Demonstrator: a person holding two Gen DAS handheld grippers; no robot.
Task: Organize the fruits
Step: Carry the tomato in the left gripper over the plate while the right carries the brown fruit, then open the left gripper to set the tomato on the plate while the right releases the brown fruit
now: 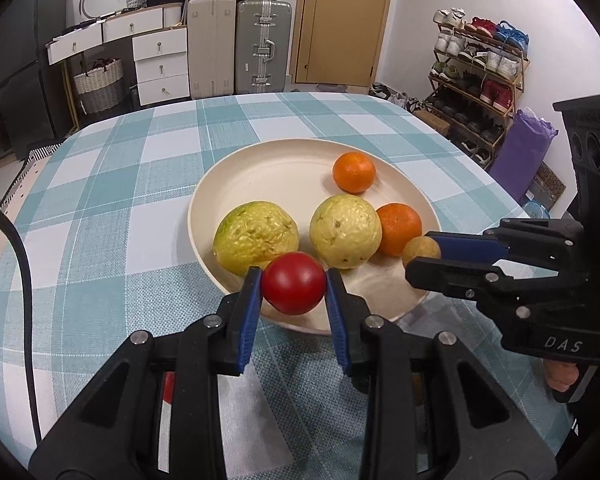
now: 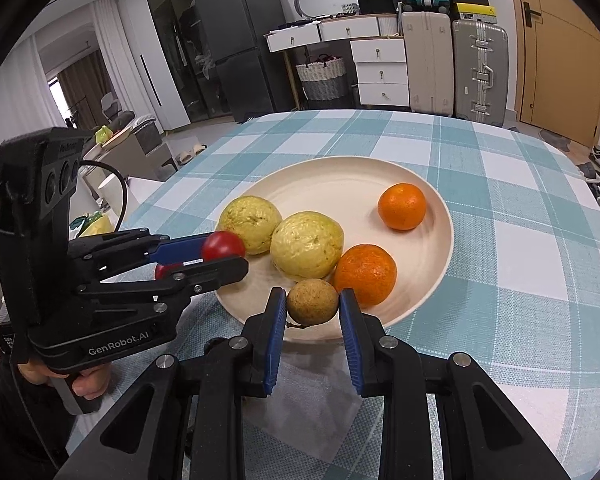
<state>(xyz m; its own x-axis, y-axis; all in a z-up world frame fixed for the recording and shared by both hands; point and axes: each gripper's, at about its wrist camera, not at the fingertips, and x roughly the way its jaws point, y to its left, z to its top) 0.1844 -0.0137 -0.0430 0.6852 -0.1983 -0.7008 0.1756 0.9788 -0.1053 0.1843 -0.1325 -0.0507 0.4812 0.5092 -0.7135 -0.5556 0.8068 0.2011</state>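
A cream plate [image 1: 284, 164] [image 2: 440, 240] on the checked tablecloth holds two yellow-green guavas [image 1: 256, 238] [image 1: 345, 231] and two oranges [image 1: 354, 172] [image 1: 400, 229]. My left gripper [image 1: 294, 286] is shut on a red tomato [image 1: 294, 282] over the plate's near rim; the tomato also shows in the right wrist view [image 2: 223, 245]. My right gripper [image 2: 312, 304] is shut on a small brown round fruit [image 2: 312, 301] above the plate's near edge, beside the nearer orange [image 2: 366, 274]; it shows in the left wrist view [image 1: 420, 250].
Another red fruit [image 2: 166, 270] lies partly hidden behind the left gripper. A clear plastic sheet [image 2: 300, 400] lies on the cloth under the grippers. Suitcases [image 1: 262, 46], white drawers [image 1: 160, 64] and a shoe rack [image 1: 480, 76] stand beyond the table.
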